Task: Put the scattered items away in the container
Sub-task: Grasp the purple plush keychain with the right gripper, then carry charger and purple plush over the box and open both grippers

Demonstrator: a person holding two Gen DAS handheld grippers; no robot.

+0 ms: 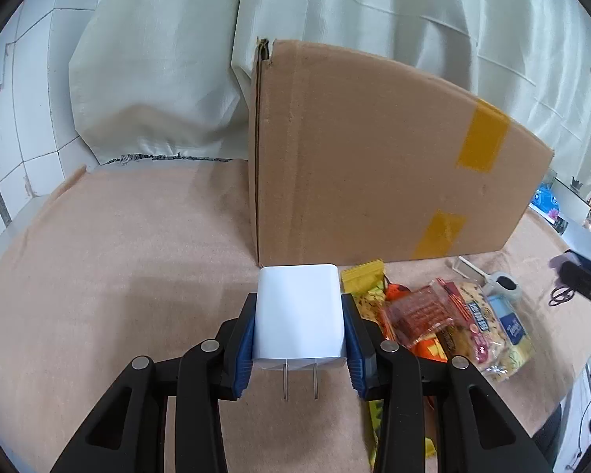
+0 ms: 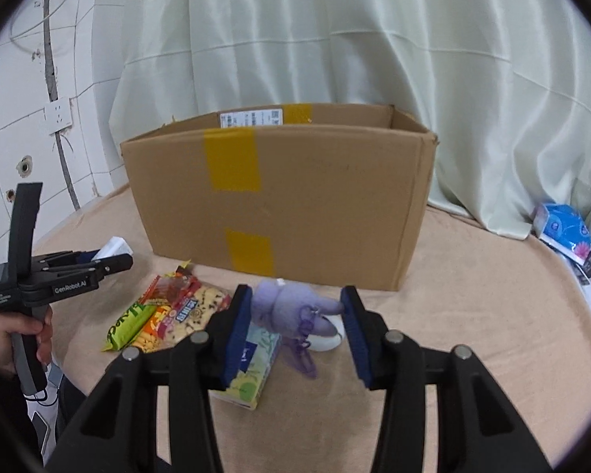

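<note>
My left gripper (image 1: 298, 311) is shut on a white plug charger (image 1: 298, 315), prongs pointing back, held above the table beside the left corner of the open cardboard box (image 1: 374, 157). In the right wrist view the left gripper (image 2: 110, 260) is at far left with the charger (image 2: 112, 248). My right gripper (image 2: 295, 315) is open; a purple plush toy (image 2: 287, 307) sits between its jaws, touching both pads, not squeezed. The toy lies over a tissue packet (image 2: 252, 370) and a white object (image 2: 329, 339). The box (image 2: 279, 197) stands behind.
Snack packets (image 2: 169, 315) lie left of the toy, also seen in the left wrist view (image 1: 445, 323). A blue patterned pack (image 2: 567, 232) lies at far right near the curtain (image 2: 335, 39). The table has a beige cloth (image 1: 118, 256); a tiled wall is left.
</note>
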